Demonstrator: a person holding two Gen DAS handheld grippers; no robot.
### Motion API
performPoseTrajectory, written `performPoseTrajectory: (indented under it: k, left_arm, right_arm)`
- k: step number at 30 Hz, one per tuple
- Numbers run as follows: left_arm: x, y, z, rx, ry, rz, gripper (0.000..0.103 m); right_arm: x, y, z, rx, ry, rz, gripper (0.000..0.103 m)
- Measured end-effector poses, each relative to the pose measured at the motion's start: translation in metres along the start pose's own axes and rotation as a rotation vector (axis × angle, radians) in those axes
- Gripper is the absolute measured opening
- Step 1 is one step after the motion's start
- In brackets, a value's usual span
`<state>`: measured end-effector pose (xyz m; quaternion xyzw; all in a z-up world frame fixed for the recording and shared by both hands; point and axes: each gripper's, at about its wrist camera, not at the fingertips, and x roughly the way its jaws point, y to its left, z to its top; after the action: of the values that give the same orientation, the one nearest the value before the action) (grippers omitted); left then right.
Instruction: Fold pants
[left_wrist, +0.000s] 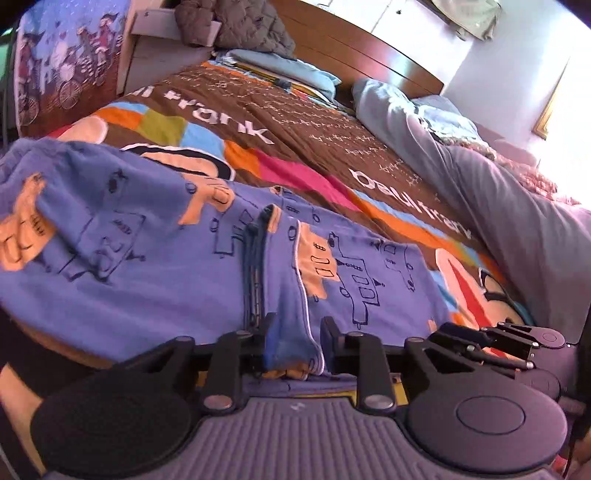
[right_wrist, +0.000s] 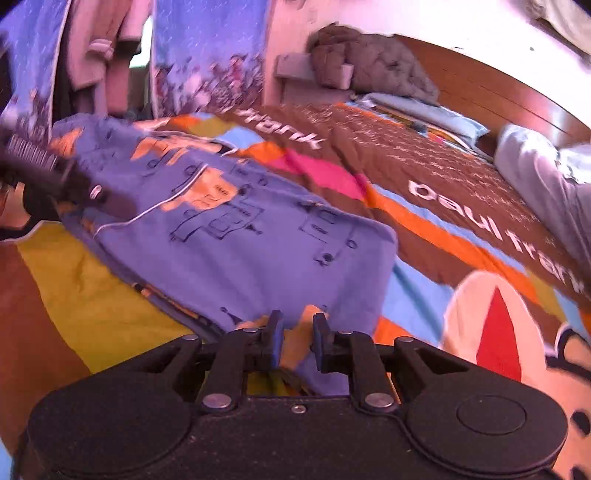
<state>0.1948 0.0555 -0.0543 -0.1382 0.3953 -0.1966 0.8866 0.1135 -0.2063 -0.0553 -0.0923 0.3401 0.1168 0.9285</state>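
Observation:
Blue pants (left_wrist: 155, 266) with orange and dark printed drawings lie across the colourful bedspread (left_wrist: 295, 133). My left gripper (left_wrist: 295, 332) is shut on a bunched edge of the pants with white piping. In the right wrist view the pants (right_wrist: 240, 236) spread ahead, and my right gripper (right_wrist: 298, 325) is shut on their near edge, fabric wedged between the fingers. The right gripper's body (left_wrist: 517, 343) shows at the right of the left wrist view. The left gripper (right_wrist: 55, 173) shows blurred at the far left of the right wrist view.
A grey duvet (left_wrist: 498, 206) lies heaped along the right side of the bed. Blue pillows (left_wrist: 288, 70) and a grey quilted jacket (left_wrist: 236, 26) sit by the wooden headboard (left_wrist: 369, 55). A printed curtain (left_wrist: 70, 62) hangs at the left.

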Motion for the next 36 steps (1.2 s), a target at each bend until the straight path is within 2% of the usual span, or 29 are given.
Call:
performPoseTrajectory:
  k: [1, 2, 3, 5, 7, 10, 13, 16, 20, 24, 26, 27, 29, 30, 31, 33, 36]
  left_arm:
    - [-0.003, 0.001, 0.001, -0.016, 0.0, 0.003, 0.029]
    - [-0.007, 0.002, 0.001, -0.023, -0.001, 0.019, 0.034]
    - [-0.009, 0.004, 0.001, -0.025, 0.01, 0.075, 0.049]
    - [-0.013, 0.014, -0.006, -0.047, -0.016, 0.028, 0.047]
    - [-0.018, 0.026, -0.01, -0.113, -0.04, -0.021, 0.047]
    - [-0.02, 0.039, -0.012, -0.192, -0.062, -0.07, 0.047]
    - [-0.016, 0.04, -0.011, -0.183, -0.048, -0.05, 0.044]
    - [-0.013, 0.031, -0.009, -0.13, -0.034, -0.009, 0.044]
    - [-0.013, 0.031, -0.009, -0.14, -0.035, -0.016, 0.044]
    - [-0.015, 0.036, -0.01, -0.169, -0.036, -0.032, 0.045]
    - [-0.014, 0.034, -0.009, -0.154, -0.036, -0.028, 0.049]
    - [-0.013, 0.031, -0.009, -0.146, -0.035, -0.03, 0.054]
    - [-0.013, 0.027, -0.009, -0.126, -0.035, -0.039, 0.061]
    - [-0.016, 0.025, -0.01, -0.122, -0.033, -0.039, 0.064]
    - [-0.019, 0.023, -0.01, -0.124, -0.031, -0.038, 0.067]
    - [-0.033, 0.021, -0.012, -0.142, -0.035, -0.046, 0.076]
    - [-0.066, 0.024, -0.017, -0.162, -0.116, -0.028, 0.082]
  right_arm:
    - [-0.004, -0.005, 0.003, 0.037, 0.015, -0.022, 0.022]
    - [-0.009, -0.008, 0.007, 0.057, 0.018, -0.042, 0.025]
    - [-0.012, -0.008, 0.011, 0.053, 0.0, -0.047, 0.026]
    - [-0.014, 0.0, 0.027, 0.008, -0.041, 0.0, 0.027]
    - [0.0, 0.01, 0.051, -0.015, -0.04, 0.069, 0.027]
    - [0.046, 0.033, 0.09, -0.013, 0.003, 0.231, 0.025]
    - [0.086, 0.048, 0.112, 0.001, 0.023, 0.307, 0.02]
    - [0.114, 0.064, 0.116, -0.046, 0.056, 0.26, 0.012]
    - [0.1, 0.057, 0.12, -0.031, 0.045, 0.236, 0.014]
    - [0.055, 0.043, 0.103, 0.051, -0.011, 0.126, 0.027]
    - [0.035, 0.041, 0.084, 0.089, -0.024, 0.078, 0.034]
    - [0.029, 0.042, 0.073, 0.102, -0.004, 0.056, 0.038]
    - [0.031, 0.047, 0.053, 0.096, 0.077, 0.019, 0.062]
    - [0.033, 0.049, 0.045, 0.082, 0.102, 0.005, 0.065]
    - [0.031, 0.049, 0.042, 0.087, 0.084, -0.001, 0.065]
    - [0.028, 0.049, 0.049, 0.128, 0.091, -0.019, 0.065]
    - [0.013, 0.056, 0.064, 0.154, 0.025, -0.006, 0.065]
